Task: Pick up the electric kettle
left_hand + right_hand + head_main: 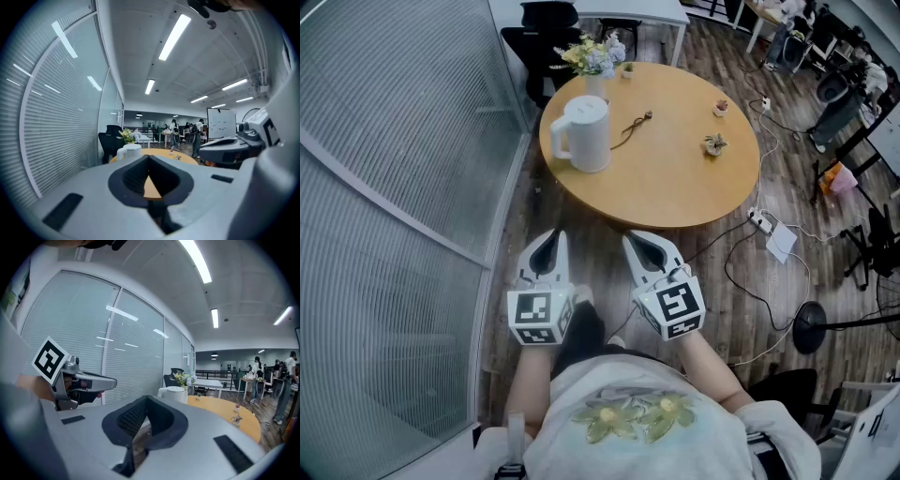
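Both jaws are pressed together, empty: left gripper [548, 251] and right gripper [649, 249] are held short of the round table [675, 178], where the white electric kettle [584, 134] is stood.

Kettle [584, 133] on table [675, 187], flowers [592, 54] behind

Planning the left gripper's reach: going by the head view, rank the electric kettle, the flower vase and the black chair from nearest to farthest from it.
From the left gripper:
1. The electric kettle, on the near left part of the table.
2. The flower vase, behind the kettle at the table's far edge.
3. The black chair, beyond the table.
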`<state>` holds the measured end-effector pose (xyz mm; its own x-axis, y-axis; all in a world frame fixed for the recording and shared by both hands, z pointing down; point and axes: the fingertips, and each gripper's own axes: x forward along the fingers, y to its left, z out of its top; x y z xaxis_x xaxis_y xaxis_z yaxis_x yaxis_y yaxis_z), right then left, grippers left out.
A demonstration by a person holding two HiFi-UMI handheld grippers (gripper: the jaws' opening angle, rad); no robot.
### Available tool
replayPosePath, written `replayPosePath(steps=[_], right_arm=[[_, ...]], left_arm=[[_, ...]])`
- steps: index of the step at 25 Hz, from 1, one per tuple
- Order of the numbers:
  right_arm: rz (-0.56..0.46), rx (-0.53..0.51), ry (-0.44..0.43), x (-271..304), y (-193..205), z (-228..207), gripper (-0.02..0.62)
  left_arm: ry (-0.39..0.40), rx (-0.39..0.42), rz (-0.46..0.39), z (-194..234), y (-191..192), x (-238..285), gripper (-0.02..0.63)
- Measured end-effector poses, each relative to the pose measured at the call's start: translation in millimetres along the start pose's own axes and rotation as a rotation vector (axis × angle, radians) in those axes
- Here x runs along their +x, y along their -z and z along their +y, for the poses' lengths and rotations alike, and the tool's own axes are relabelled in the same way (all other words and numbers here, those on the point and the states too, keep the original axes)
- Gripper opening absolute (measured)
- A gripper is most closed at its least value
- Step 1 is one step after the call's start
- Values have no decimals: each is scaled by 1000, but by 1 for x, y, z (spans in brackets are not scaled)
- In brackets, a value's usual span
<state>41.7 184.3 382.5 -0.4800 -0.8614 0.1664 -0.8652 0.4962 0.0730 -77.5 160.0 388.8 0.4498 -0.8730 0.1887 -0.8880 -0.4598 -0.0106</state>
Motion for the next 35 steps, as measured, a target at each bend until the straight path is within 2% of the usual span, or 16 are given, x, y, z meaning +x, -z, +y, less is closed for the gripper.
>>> replayPosePath(steps=[7, 16, 18, 19, 21, 23, 25, 29, 35], right_arm=[[-11, 35, -4, 25, -1, -8, 20], [12, 49, 8, 76, 1, -27, 20], [10, 49, 14, 86, -1, -31, 20], [6, 46, 19, 90, -3, -33, 20], [3, 41, 24, 98, -7, -37, 22], [6, 31, 21, 106, -9, -40, 73], [17, 13, 23, 114, -10, -42, 100], [37, 16, 40, 131, -9, -49, 201], [81, 22, 68, 153, -3, -62, 202]], left_arm=[[37, -33, -34, 11, -10, 21, 5], [39, -46, -29, 53, -13, 70, 5], [53, -46, -41, 61, -17, 80, 53], [62, -42, -45, 64, -18, 84, 118], [79, -22, -41, 70, -20, 94, 191], [91, 2, -13, 75, -17, 104, 241], [103, 18, 23, 81, -13, 113, 258], [119, 33, 57, 94, -8, 129, 275], [136, 40, 98, 113, -3, 152, 276]])
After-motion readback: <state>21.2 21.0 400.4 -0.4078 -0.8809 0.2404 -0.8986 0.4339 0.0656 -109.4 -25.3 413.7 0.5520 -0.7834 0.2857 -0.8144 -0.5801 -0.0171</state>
